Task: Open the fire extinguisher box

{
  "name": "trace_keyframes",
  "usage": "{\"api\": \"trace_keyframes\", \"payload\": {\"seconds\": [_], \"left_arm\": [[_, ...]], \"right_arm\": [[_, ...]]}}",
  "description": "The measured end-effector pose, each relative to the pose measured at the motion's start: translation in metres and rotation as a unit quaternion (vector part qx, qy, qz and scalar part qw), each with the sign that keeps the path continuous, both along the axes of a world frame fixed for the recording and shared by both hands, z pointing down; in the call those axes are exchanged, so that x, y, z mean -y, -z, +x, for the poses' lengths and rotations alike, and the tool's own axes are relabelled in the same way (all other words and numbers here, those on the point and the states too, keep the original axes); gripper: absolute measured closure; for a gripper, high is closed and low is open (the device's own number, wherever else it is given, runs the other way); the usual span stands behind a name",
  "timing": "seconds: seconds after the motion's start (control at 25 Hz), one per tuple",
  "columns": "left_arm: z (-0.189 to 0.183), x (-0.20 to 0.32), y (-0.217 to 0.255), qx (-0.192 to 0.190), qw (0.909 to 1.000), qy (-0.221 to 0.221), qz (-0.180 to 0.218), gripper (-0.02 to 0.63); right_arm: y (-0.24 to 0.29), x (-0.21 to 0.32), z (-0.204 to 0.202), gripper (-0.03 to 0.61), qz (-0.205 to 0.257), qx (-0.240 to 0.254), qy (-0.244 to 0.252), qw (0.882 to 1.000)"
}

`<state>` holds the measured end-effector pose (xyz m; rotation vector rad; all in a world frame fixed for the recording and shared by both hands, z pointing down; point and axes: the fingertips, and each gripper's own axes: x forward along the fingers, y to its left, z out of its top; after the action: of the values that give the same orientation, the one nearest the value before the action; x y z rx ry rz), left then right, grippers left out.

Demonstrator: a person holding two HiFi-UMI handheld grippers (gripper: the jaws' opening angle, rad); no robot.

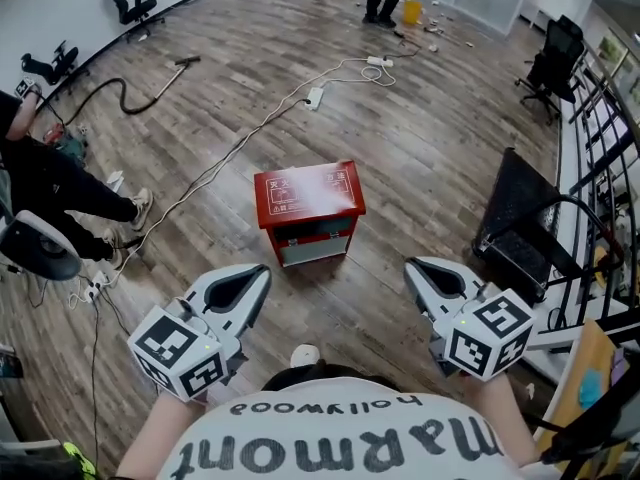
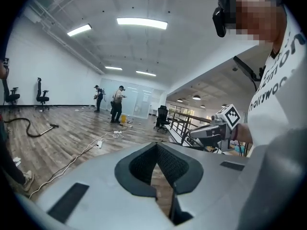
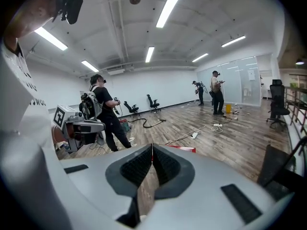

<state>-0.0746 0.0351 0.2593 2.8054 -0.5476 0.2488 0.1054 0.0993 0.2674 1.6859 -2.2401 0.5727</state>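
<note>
A red box (image 1: 308, 204) stands on the wooden floor (image 1: 420, 148) out in the open middle of the room, well away from the walls, with its labelled top facing up and its front turned toward the person holding the tools. The front seems shut, though the steep downward angle makes that hard to be sure of. The left gripper (image 1: 262, 270) hangs above the floor just short of the box's near left corner. Its fingers (image 2: 144, 164) are pressed together at the tips with nothing between them. The right gripper (image 1: 411, 266) hangs off the box's near right side, a little apart from it. Its fingers (image 3: 165, 164) are likewise closed on nothing, and in the right gripper view a strip of the red box top shows just past their tips. Neither gripper touches the box. A white cable (image 1: 235, 148) runs across the floor from the left edge past the box's far left side to a power strip (image 1: 314, 96). A black hose (image 1: 120, 96) lies toward the far left wall. A person (image 1: 60, 188) in dark clothes sits at the left edge of the floor. A dark railing (image 1: 600, 158) borders the right edge, with a black office chair (image 1: 548, 63) near it toward the far right corner. A yellow bucket (image 1: 411, 10) stands at the far end.
</note>
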Motion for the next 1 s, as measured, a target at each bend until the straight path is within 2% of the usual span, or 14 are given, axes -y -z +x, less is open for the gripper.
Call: {"api": "trace_keyframes", "payload": {"seconds": [0.24, 0.4, 0.72, 1.0], "left_arm": [[-0.006, 0.047, 0.003, -0.007, 0.9999, -0.009, 0.010, 0.608], [-0.009, 0.070, -0.005, -0.006, 0.9999, -0.013, 0.002, 0.607], [-0.009, 0.090, -0.018, -0.003, 0.9995, -0.029, -0.013, 0.607], [0.000, 0.099, -0.020, -0.024, 0.9992, -0.025, -0.020, 0.609]], "right_arm": [[0.001, 0.037, -0.009, 0.568, 0.011, 0.001, -0.010, 1.000], [-0.004, 0.052, -0.012, 0.569, 0.007, 0.002, -0.019, 1.000], [-0.013, 0.077, -0.021, 0.568, -0.005, -0.007, -0.019, 1.000], [-0.020, 0.088, -0.011, 0.568, -0.018, -0.010, -0.014, 1.000]]}}
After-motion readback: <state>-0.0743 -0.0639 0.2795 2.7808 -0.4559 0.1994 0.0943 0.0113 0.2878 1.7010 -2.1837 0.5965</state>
